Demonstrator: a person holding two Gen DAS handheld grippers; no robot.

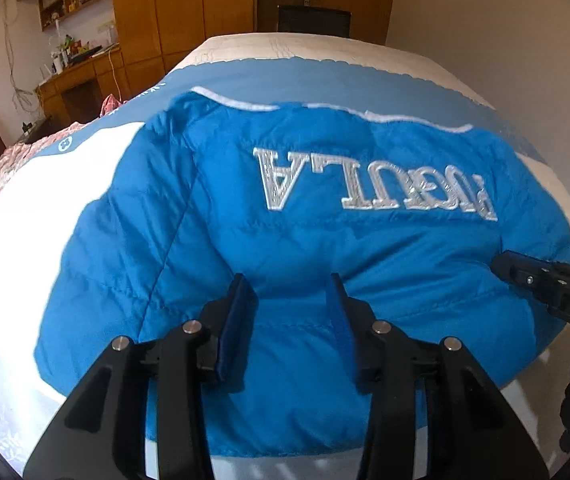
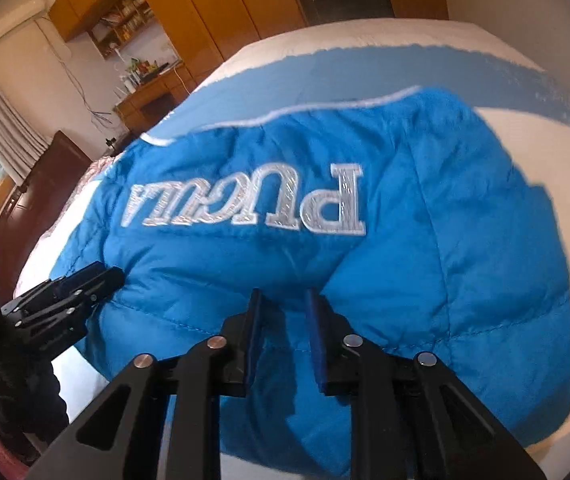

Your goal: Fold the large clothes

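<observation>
While both tools are held low over the garment, the left gripper (image 1: pixel 291 292) is seen at the bottom centre of its own view with its fingers (image 1: pixel 241 312) spread, a bulge of blue cloth rising between the pads; whether that cloth is pinched cannot be told. At the bottom centre of the other view the right gripper (image 2: pixel 283 308) shows a narrower gap, its pads set close on either side of a raised ridge of fabric, though firm contact cannot be made out. Each tool is also caught by the other camera, at the right edge and the lower left. Beyond the fingertips the blue padded jacket (image 1: pixel 325 240) is spread across the middle of both frames on the white bed cover (image 1: pixel 25 220), back upward, its silver lettering (image 2: pixel 245 204) upside down and its white-piped edge (image 1: pixel 405 120) toward the top. One side panel appears already turned in along a seam at centre left; the remaining folds are judged not yet made. Farther off, a blue band (image 1: pixel 305 76) crosses the cover, and wooden wardrobes (image 1: pixel 181 4) fill the top.
</observation>
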